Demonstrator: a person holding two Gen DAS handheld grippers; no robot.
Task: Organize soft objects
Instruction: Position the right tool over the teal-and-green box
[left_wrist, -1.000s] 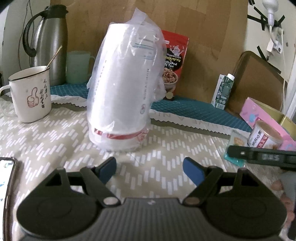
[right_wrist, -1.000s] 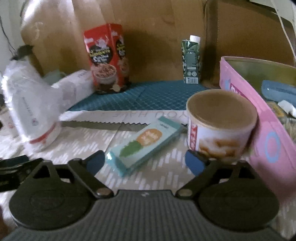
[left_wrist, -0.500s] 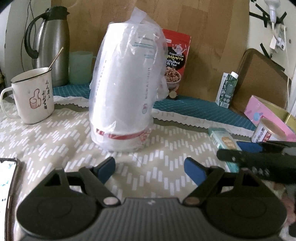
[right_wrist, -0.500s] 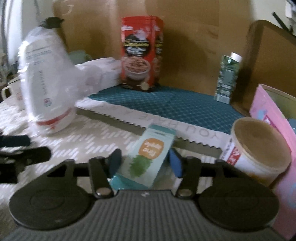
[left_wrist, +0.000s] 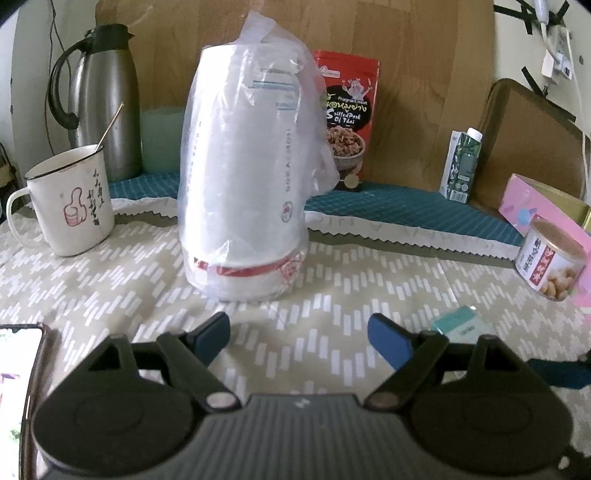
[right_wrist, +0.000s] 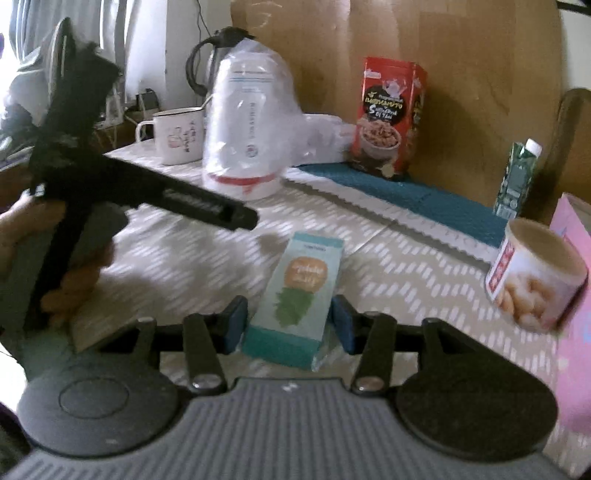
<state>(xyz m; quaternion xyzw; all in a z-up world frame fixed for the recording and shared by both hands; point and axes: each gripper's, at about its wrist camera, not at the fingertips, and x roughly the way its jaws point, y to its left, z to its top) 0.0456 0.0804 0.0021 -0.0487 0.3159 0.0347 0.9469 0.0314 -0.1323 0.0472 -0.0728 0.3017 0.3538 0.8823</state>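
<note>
A tall stack of paper cups in a clear plastic bag (left_wrist: 243, 184) stands upright on the patterned tablecloth (left_wrist: 110, 295). My left gripper (left_wrist: 295, 336) is open a short way in front of it, with nothing between its blue pads. A flat teal packet (right_wrist: 299, 288) lies on the cloth between the fingers of my right gripper (right_wrist: 290, 325). Those jaws are opening, and a thin gap shows on each side of the packet. In the left wrist view the packet (left_wrist: 461, 325) lies low on the right. The bagged cups (right_wrist: 247, 129) stand far left in the right wrist view.
A white mug (left_wrist: 70, 206) and a steel thermos (left_wrist: 107, 103) stand at the left, a phone (left_wrist: 18, 369) near the front left. A red snack pouch (left_wrist: 349, 122), a green carton (left_wrist: 461, 166), a nut can (left_wrist: 550, 258) and a pink box (left_wrist: 535, 210) sit behind and right.
My right gripper swung left and rolled, its jaws narrowed around the teal packet and the packet came along, away from the can. The left gripper stayed put.
</note>
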